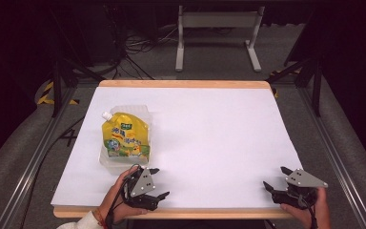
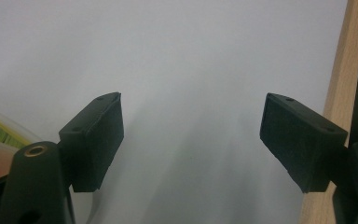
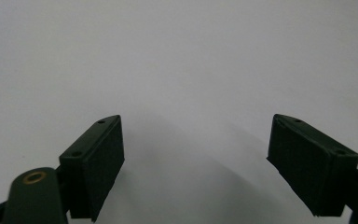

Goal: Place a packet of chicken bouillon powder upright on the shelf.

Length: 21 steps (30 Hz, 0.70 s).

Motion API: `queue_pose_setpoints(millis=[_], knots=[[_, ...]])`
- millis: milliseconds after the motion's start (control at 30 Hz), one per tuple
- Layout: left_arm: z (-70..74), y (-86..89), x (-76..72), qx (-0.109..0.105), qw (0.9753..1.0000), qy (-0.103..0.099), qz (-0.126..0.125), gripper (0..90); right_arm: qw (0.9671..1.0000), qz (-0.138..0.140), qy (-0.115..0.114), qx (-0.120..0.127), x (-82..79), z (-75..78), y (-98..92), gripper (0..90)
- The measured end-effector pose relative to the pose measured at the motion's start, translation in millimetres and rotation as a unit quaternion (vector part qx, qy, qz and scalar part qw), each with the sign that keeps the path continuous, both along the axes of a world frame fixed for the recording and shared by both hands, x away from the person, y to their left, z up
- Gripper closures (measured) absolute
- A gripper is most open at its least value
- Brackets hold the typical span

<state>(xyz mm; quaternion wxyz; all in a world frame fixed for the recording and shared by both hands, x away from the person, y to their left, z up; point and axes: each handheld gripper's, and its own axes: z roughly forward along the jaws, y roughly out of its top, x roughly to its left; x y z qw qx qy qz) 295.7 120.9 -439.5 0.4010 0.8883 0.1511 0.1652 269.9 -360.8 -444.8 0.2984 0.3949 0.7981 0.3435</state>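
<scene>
Pouch just beyond the wide-jawed left hand-held gripper, well apart from the wide-jawed right one.

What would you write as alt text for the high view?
A yellow spouted pouch lies on a white-topped table, just beyond the open left gripper. The open right gripper rests at the table's near right corner.
</scene>
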Motion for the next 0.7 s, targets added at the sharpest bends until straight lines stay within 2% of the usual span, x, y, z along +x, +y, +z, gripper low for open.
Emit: queue_pose_setpoints(millis=[33, 167, 333, 467, 700], knots=[[-0.3, -0.9, -0.1, 0.000, 1.0000, 0.002, -0.002, 21.6, 0.9999, -0.007, -0.006, 0.012, -2.9, 1.8, -4.1, 18.9], [-1.6, -1.9, -1.2, 0.003, 1.0000, 0.006, -0.002, 21.5, 0.9995, -0.017, -0.010, 0.023, -4.3, 3.9, -7.6, 18.8], [-1.1, -2.9, -2.8, -0.002, 1.0000, 0.007, -0.006, 21.5, 0.9994, -0.016, -0.011, 0.028, -0.9, 4.7, -6.0, 18.4], [-1.1, -2.5, -3.2, 0.003, 0.9999, 0.006, -0.009, 21.4, 0.9998, -0.007, -0.012, 0.010, 0.7, 4.0, 0.0, 18.3], [0.4, -2.6, -4.2, -0.004, 0.9999, 0.006, -0.013, 21.5, 0.9998, -0.012, -0.012, 0.008, -0.3, 4.6, 2.5, 18.2]])
